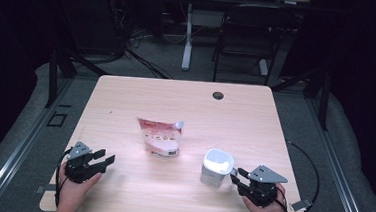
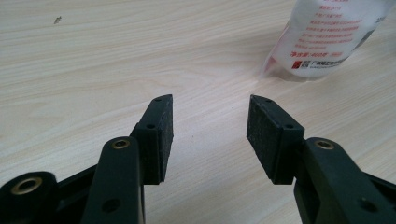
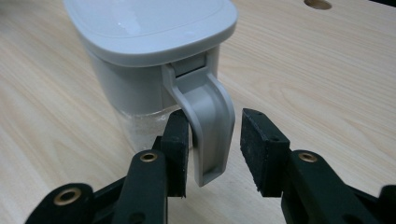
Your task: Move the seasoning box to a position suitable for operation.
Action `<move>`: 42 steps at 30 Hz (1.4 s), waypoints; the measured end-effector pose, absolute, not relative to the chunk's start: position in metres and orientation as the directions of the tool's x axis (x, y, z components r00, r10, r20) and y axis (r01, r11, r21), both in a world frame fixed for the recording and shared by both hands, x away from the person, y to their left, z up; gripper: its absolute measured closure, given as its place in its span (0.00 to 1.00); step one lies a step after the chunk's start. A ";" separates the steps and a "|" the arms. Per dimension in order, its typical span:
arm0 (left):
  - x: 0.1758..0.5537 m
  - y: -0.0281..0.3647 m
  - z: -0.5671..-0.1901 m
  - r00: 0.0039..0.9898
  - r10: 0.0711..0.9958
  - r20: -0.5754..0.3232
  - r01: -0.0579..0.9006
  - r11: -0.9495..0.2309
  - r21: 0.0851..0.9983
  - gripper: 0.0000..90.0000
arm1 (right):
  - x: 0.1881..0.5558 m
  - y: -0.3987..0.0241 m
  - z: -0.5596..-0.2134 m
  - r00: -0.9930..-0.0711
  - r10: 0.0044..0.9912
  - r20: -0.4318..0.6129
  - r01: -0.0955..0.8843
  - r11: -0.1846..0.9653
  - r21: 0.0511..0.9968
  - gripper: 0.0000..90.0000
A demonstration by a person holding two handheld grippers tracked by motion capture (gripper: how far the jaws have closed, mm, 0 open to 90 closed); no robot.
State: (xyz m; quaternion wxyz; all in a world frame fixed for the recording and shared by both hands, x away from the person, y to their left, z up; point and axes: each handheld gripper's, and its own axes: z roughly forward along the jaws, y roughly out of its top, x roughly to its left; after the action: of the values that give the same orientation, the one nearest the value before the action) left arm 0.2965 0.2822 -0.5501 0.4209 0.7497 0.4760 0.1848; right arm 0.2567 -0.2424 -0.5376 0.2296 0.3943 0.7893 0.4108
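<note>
right gripper view: jug handle (image 3: 210, 126) between the right gripper's (image 3: 215, 144) parted pads

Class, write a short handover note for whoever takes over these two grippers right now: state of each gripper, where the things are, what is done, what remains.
Left gripper: open, nothing between its fingers, low over the table at the near left.
Right gripper: open, fingers either side of the grey handle of the jug; a gap shows on one side, so not gripped.
Jug stands upright at the near right, lid on. The refill pouch stands at the table's middle, untouched.
Done: right gripper lined up on the handle.
Left: probably close on the handle, then fetch the pouch.
</note>
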 end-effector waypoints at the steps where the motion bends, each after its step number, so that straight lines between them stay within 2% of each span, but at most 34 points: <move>1: 0.296 0.283 -0.550 0.478 0.869 -0.124 0.559 -0.193 0.806 0.57 | 0.258 -0.243 -0.538 -0.577 0.816 -0.034 0.435 0.342 0.833 0.70; 5: 0.296 0.284 -0.550 0.475 0.871 -0.124 0.556 -0.188 0.809 0.57 | 0.261 -0.250 -0.538 -0.554 0.833 -0.001 0.451 0.301 0.840 0.70; 13: 0.295 0.284 -0.550 0.474 0.872 -0.123 0.556 -0.188 0.810 0.57 | 0.269 -0.256 -0.539 -0.514 0.857 0.034 0.463 0.243 0.852 0.79; 20: 0.295 0.285 -0.549 0.470 0.874 -0.122 0.557 -0.186 0.809 0.57 | 0.262 -0.256 -0.533 -0.506 0.861 0.053 0.459 0.216 0.862 0.78; 25: 0.295 0.285 -0.550 0.469 0.874 -0.128 0.561 -0.182 0.808 0.57 | 0.261 -0.261 -0.521 -0.510 0.856 0.088 0.462 0.186 0.867 0.78; 29: 0.294 0.285 -0.550 0.466 0.875 -0.132 0.567 -0.181 0.804 0.57 | 0.264 -0.260 -0.505 -0.490 0.869 0.067 0.449 0.186 0.874 0.79; 34: 0.294 0.285 -0.550 0.464 0.875 -0.140 0.572 -0.176 0.801 0.57 | 0.272 -0.256 -0.489 -0.444 0.894 0.050 0.477 0.189 0.858 0.79; 42: 0.294 0.286 -0.551 0.464 0.874 -0.141 0.574 -0.176 0.800 0.57 | 0.293 -0.242 -0.459 -0.463 0.884 0.062 0.546 0.230 0.806 0.93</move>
State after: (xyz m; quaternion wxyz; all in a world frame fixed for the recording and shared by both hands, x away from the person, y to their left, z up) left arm 0.2939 0.2856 -0.5513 0.4196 0.7457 0.4856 0.1790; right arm 0.2926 -0.2420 -0.4588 0.2105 0.4734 0.7553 0.4013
